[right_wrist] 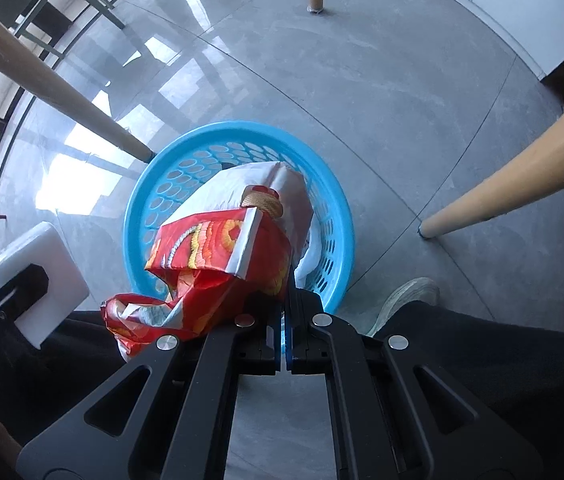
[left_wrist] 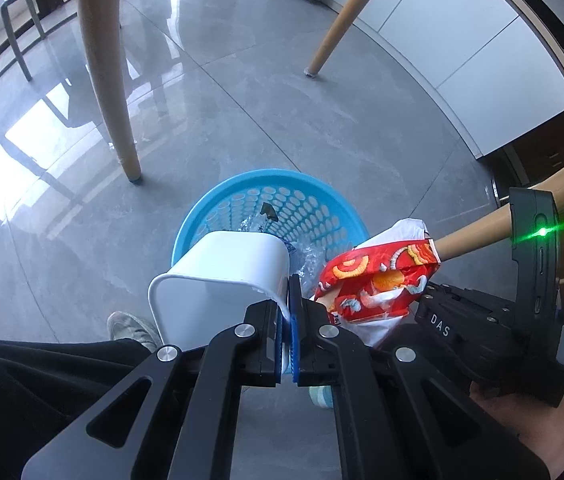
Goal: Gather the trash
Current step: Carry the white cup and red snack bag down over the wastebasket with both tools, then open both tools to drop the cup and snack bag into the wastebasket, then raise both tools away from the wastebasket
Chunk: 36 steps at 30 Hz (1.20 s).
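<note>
A blue perforated basket (left_wrist: 266,184) (right_wrist: 238,136) stands on the grey floor with clear plastic scraps inside. My left gripper (left_wrist: 289,300) is shut on the rim of a white plastic container (left_wrist: 218,276), held above the basket's near left edge. That container (right_wrist: 42,264) shows at the left of the right wrist view. My right gripper (right_wrist: 286,300) is shut on a crumpled red snack bag (right_wrist: 210,256) (left_wrist: 377,280) with white inner lining, hanging over the basket's opening. The right gripper body (left_wrist: 493,320) sits just right of the bag.
Wooden table legs (left_wrist: 106,80) (right_wrist: 521,180) stand around the basket, one (right_wrist: 58,92) touching its far left rim. A person's black trousers (left_wrist: 42,380) and light shoes (left_wrist: 130,328) (right_wrist: 405,292) are close to the basket. White cabinets (left_wrist: 461,40) line the far right.
</note>
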Motion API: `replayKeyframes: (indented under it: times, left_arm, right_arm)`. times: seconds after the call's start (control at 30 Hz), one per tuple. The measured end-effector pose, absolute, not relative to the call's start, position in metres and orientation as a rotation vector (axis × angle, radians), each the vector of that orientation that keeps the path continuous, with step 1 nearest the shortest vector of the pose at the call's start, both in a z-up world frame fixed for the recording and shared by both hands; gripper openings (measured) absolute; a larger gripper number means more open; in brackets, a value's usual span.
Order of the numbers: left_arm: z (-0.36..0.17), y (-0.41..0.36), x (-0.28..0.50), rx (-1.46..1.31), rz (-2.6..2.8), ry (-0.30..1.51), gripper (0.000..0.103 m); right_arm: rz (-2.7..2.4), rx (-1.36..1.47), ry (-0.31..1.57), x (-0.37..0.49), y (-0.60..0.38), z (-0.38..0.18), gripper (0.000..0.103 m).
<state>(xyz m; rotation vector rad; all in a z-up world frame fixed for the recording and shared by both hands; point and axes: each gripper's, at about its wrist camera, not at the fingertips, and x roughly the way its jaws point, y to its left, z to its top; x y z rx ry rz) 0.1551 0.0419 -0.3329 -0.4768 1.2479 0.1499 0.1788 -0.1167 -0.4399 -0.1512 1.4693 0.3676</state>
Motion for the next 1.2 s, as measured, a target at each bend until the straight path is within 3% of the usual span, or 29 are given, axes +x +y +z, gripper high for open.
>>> replayKeyframes:
  times: [0.2, 0.27, 0.37, 0.77, 1.2]
  left_arm:
    - [-0.334, 0.039, 0.164, -0.467, 0.110, 1.210, 0.002]
    - [-0.333, 0.040, 0.167, -0.477, 0.089, 1.190, 0.002]
    - [-0.336, 0.040, 0.172, -0.482, 0.067, 1.179, 0.020]
    - [-0.343, 0.041, 0.174, -0.526, 0.093, 1.233, 0.023]
    - [-0.316, 0.036, 0.152, -0.459, 0.120, 1.179, 0.027]
  right_arm:
    - [0.368, -0.124, 1.472, 0.188, -0.115, -0.445, 0.002]
    - [0.374, -0.123, 1.472, 0.190, -0.113, -0.447, 0.009]
    - [0.380, -0.102, 1.486, 0.191, -0.112, -0.451, 0.028]
    - [0.390, -0.144, 1.510, 0.182, -0.111, -0.447, 0.029]
    - [0.504, -0.082, 1.498, 0.150, -0.119, -0.400, 0.035]
